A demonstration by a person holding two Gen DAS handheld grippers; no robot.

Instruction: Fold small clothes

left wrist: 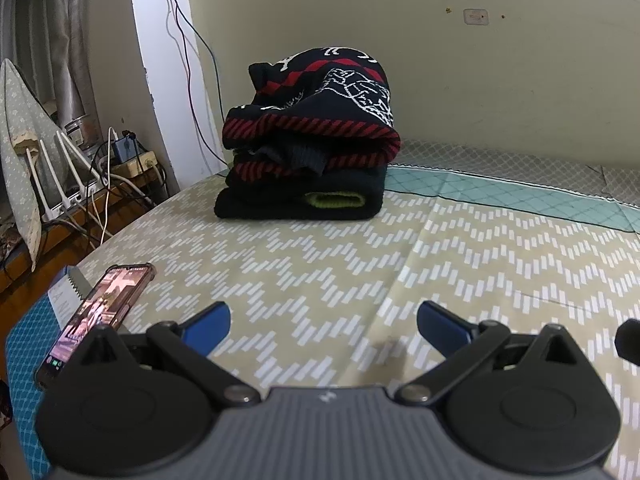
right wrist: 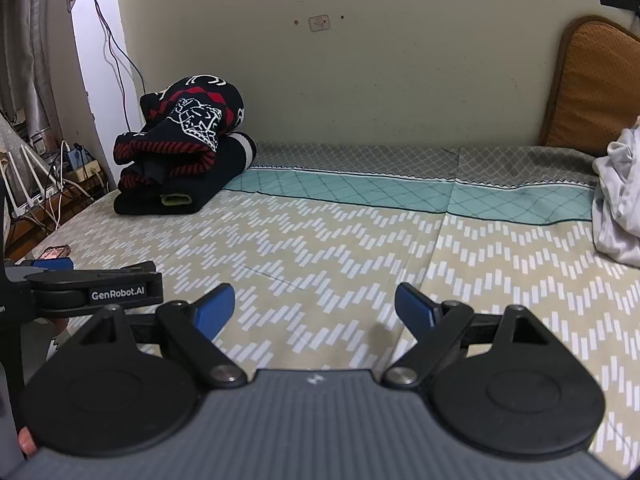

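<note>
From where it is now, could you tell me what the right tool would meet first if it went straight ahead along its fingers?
Probably the beige zigzag-patterned bedsheet: the open right tool tilts down over bare sheet, nothing between.

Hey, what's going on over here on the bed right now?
A person holds a two-finger claw in each hand above a patterned bedsheet. Both the left claw and the right claw are open and empty. A stack of folded dark knitwear sits near the wall, and a crumpled pale garment lies unfolded at the right. A phone lies beside the left claw.
</note>
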